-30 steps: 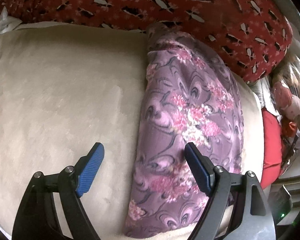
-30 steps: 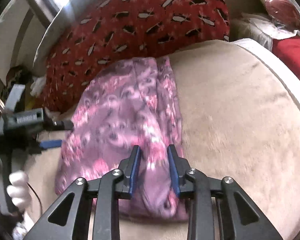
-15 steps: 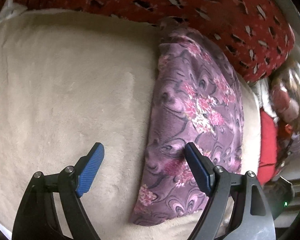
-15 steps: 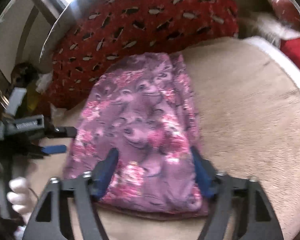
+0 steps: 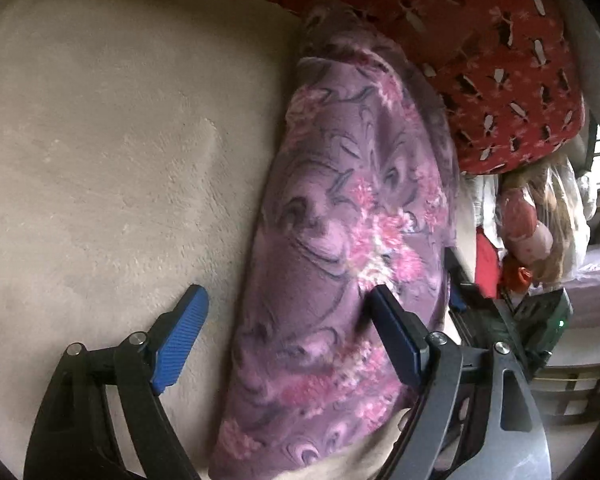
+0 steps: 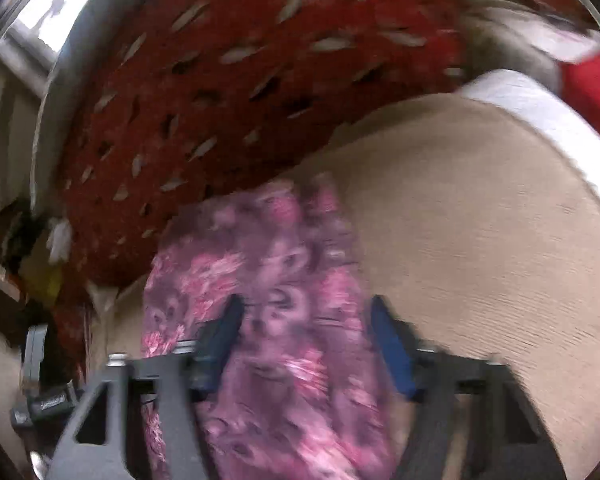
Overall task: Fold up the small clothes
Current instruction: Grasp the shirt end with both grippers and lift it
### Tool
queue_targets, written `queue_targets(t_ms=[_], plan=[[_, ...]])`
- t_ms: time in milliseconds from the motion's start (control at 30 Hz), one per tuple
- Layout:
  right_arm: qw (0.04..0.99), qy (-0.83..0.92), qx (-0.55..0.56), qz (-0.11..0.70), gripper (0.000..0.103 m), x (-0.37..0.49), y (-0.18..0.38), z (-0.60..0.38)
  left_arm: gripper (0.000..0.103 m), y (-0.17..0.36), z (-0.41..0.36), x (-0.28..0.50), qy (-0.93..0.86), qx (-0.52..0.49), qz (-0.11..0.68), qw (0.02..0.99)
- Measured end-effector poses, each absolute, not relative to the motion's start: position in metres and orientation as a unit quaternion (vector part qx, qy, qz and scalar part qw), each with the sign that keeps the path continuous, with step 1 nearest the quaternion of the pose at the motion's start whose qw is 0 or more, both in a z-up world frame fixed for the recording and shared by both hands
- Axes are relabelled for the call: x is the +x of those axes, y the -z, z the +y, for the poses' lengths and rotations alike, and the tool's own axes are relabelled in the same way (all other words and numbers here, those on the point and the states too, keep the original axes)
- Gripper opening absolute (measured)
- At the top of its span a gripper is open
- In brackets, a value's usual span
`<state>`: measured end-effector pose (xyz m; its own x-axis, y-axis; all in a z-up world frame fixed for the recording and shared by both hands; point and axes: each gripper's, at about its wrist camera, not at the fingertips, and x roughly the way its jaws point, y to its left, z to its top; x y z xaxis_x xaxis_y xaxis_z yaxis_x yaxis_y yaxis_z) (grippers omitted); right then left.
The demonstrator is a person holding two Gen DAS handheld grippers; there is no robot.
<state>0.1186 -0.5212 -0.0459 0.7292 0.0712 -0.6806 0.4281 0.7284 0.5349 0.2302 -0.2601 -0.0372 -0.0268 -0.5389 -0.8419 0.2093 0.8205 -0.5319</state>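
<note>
A purple garment with pink flowers (image 5: pixel 352 240) lies folded into a long strip on a beige blanket (image 5: pixel 100 160), its far end against a red patterned pillow (image 5: pixel 500 60). My left gripper (image 5: pixel 286 296) is open low over the strip's left edge: one blue pad is over the blanket, the other over the cloth. In the blurred right wrist view, my right gripper (image 6: pixel 306 304) hangs over the garment (image 6: pixel 268 272) at its near end. Its jaws are closing with cloth between them, and the pads still stand apart from it.
The red pillow (image 6: pixel 220 100) runs along the back of the blanket (image 6: pixel 480 240). A doll in plastic wrap (image 5: pixel 536 220) and red fabric (image 5: pixel 486 260) lie beyond the blanket's right edge. Clutter (image 6: pixel 40 272) sits at the left of the right wrist view.
My left gripper tilted down and came closer to the garment, staying open. My right gripper opened wide, slid sideways along the near end of the garment, and its jaws have narrowed again.
</note>
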Motion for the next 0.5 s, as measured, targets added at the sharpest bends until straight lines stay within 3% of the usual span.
queue_targets(t_ms=[67,167,333,467,500], plan=[[0.873,0.11,0.298,0.37,0.032,0.129,0.044,-0.512,0.083,0.034,-0.258,0.231,0.283,-0.125,0.663,0.682],[0.864,0.105,0.348,0.349,0.032,0.119,0.044,-0.526,0.083,0.031,-0.249,0.236,0.299,-0.137,0.664,0.672],[0.847,0.093,0.405,0.331,0.051,0.094,0.056,-0.546,0.083,0.04,-0.246,0.242,0.319,-0.198,0.681,0.629],[0.828,0.01,0.452,0.333,0.055,0.097,0.071,-0.541,0.085,0.044,-0.264,0.236,0.326,-0.189,0.688,0.62],[0.83,0.001,0.452,0.327,0.062,0.099,0.07,-0.539,0.085,0.044,-0.268,0.236,0.325,-0.182,0.688,0.623]])
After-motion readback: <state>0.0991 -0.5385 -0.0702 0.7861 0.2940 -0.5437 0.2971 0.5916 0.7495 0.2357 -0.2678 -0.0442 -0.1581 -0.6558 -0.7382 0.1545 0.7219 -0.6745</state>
